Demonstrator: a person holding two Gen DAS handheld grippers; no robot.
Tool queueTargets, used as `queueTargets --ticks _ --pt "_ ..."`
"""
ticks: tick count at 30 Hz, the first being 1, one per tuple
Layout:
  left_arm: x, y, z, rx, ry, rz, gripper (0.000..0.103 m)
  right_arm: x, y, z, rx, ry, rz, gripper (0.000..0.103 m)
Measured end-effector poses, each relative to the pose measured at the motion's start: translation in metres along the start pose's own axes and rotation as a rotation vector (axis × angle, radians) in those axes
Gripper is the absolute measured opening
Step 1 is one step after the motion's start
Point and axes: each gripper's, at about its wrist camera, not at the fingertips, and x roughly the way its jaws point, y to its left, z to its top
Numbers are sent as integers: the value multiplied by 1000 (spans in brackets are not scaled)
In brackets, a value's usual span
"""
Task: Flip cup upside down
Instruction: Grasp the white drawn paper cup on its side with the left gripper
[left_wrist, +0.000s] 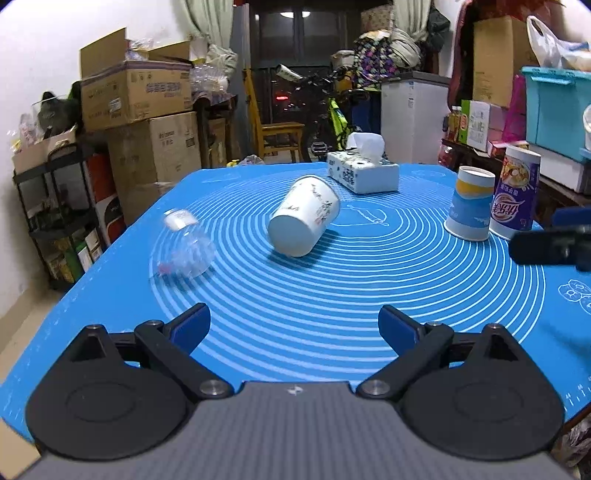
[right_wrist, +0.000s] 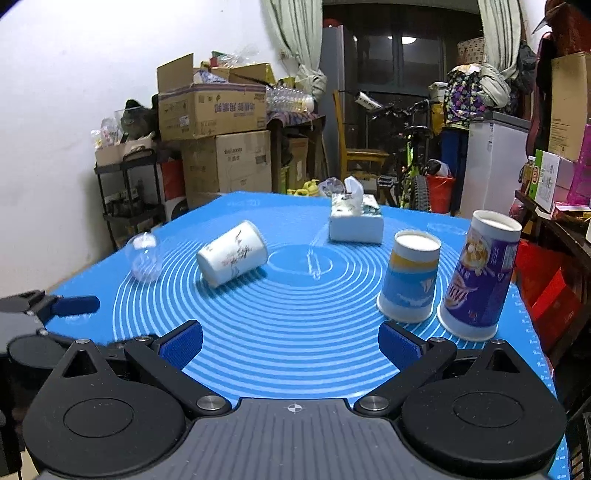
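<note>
White cup: smooth, slightly glossy, looks ceramic or coated paper, cannot tell which. Clear cup: transparent thin plastic, shiny. Blue-yellow cup and purple cup: printed paper, satin sheen. Mat: blue, smooth, matt, rubbery look. Tissue box: printed card; soft paper tissue on top. Left gripper: matt black plastic, metal pivot pins, ribbed blue pads.

blue mat on table | tissue box at far side | cardboard boxes stacked against left wall | bicycle behind
</note>
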Motion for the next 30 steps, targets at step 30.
queueTargets --ticks 30 --pt "134 -9 68 31 112 8 62 44 -31 5 21 -25 -90 101"
